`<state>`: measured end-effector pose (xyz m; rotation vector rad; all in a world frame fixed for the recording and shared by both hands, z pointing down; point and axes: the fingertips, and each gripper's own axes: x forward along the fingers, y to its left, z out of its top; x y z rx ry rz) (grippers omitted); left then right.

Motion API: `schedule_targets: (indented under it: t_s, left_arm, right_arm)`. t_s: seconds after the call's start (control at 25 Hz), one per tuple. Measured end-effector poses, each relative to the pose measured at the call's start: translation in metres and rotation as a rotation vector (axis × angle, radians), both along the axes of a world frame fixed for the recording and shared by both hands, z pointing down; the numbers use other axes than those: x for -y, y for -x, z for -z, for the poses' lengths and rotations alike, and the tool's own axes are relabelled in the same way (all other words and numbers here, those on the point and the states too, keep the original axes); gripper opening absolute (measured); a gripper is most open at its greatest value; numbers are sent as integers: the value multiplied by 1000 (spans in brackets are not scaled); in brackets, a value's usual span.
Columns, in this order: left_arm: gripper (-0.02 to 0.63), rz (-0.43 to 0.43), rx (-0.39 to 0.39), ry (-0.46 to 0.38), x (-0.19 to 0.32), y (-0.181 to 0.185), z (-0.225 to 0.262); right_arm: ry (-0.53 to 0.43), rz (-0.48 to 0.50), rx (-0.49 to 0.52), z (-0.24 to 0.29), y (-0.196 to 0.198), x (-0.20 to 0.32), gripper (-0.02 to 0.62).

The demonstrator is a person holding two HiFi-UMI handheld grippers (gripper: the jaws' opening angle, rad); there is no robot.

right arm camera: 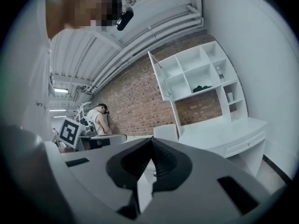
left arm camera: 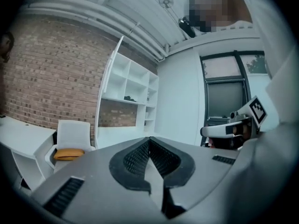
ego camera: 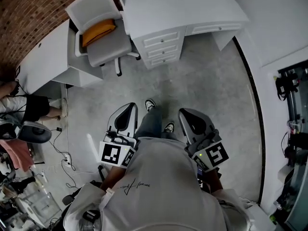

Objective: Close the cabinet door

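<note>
Left gripper [ego camera: 126, 115] and right gripper [ego camera: 193, 120]: jaws together, nothing held, near person's legs. Cabinet door [right arm camera: 159, 78] stands open at left edge of shelf cabinet [right arm camera: 198, 73], far, above white desk [ego camera: 178, 6]. White chair [ego camera: 103, 44] left of desk.

Two grippers [ego camera: 125, 113] [ego camera: 191, 119] are showing lower centre, two shoes [ego camera: 150, 104] [ego camera: 169, 127] between; one chair [ego camera: 108, 47] and one cushion [ego camera: 98, 31] are sitting upper left.

Left gripper [left arm camera: 149, 140]: jaws together, nothing between them
Cabinet door [left arm camera: 111, 71]: swung open, far, at the shelf unit's left edge
Shelf unit [left arm camera: 135, 85]: white, against brick wall [left arm camera: 51, 78]
Chair [left arm camera: 72, 135]: far left, orange cushion [left arm camera: 68, 154] on seat
</note>
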<state>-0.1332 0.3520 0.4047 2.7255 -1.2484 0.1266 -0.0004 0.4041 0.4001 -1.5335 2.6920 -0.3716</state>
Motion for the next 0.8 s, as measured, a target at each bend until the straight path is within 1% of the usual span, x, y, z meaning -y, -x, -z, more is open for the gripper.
schedule_targets:
  t_s: [0.08, 0.24, 0.36, 0.52, 0.64, 0.8]
  left_arm:
    - [17, 4, -26, 13, 12, -1, -1]
    - [15, -19, -79, -29, 43, -8, 5]
    - [15, 10, -123, -10, 80, -9, 4]
    - [15, 37, -147, -9, 134, -1, 10]
    - [15, 50, -160, -37, 173, 8, 23]
    - [15, 85, -163, -82, 221, 30, 39]
  right_arm:
    - [-12, 10, 9, 6, 2, 14, 23]
    - [13, 45, -13, -3, 0, 52, 24]
    - [18, 84, -31, 0, 3, 87, 25]
    - [13, 127, -43, 4, 14, 141, 25]
    - [-10, 149, -54, 15, 26, 183, 25]
    - [-33, 159, -62, 32, 49, 238, 25]
